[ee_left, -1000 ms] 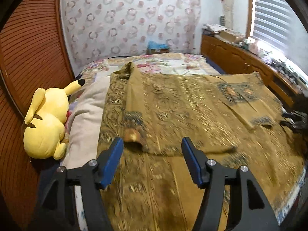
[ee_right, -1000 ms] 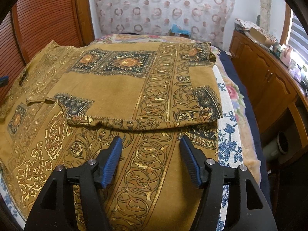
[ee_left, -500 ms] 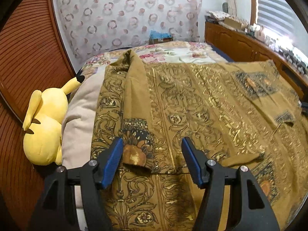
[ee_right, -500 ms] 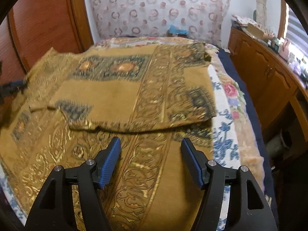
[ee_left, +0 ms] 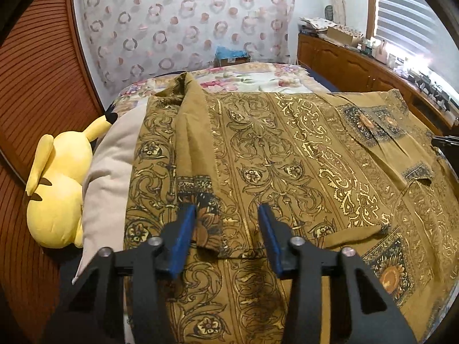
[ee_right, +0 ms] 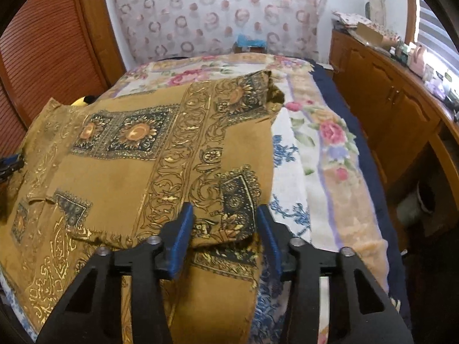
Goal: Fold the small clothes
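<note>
Both grippers, left (ee_left: 226, 236) and right (ee_right: 225, 235), gape (holding nothing) astride the garment's (ee_left: 287, 154) folded corners.

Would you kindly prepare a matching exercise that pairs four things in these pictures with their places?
Things:
1. Yellow plush toy
2. Mustard gold-patterned garment
3. Long wooden cabinet
4. Blue box

Places:
A. Along the right wall
B. Spread over the bed, both open tools at its near folded edge
C. Beyond the bed's far end, before the curtain
D. Left of the bed, by the beige pillow

Pairs: 1-D, 2-B, 3-A, 4-C
</note>
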A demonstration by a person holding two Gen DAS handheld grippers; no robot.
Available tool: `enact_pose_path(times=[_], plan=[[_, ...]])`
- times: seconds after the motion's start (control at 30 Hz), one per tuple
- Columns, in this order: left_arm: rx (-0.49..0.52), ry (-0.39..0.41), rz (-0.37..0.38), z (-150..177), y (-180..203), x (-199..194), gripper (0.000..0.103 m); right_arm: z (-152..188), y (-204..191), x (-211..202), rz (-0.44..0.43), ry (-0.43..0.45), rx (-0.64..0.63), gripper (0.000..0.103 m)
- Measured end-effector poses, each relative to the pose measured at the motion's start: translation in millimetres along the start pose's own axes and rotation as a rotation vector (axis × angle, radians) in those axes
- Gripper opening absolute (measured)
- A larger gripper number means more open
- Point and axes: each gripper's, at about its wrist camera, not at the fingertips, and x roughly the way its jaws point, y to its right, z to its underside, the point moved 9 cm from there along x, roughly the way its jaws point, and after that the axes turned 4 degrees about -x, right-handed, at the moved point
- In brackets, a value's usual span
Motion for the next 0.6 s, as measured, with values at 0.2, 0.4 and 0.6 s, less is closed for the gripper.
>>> enact_pose_path(times=[0.2, 0.4, 0.6], plan=[[-0.005, -0.002, -0.005, -2.0, -1.2, 6.0, 0.035, -8.2, -17.8, 5.3, 0.003, 0.000, -0.062, 0.037], [0.005, -0.007, -0.016, -3.9, -2.4, 7.2, 0.018, -4.7, -5.9, 15.2, 0.038, -0.033, -0.048, 0.028], [0.001, 0.024, 0.006, -7.5, 0.1, -3.6, 0.000, -3.5, -6.3, 14.8, 0.063, -0.044, -0.093, 0.007]])
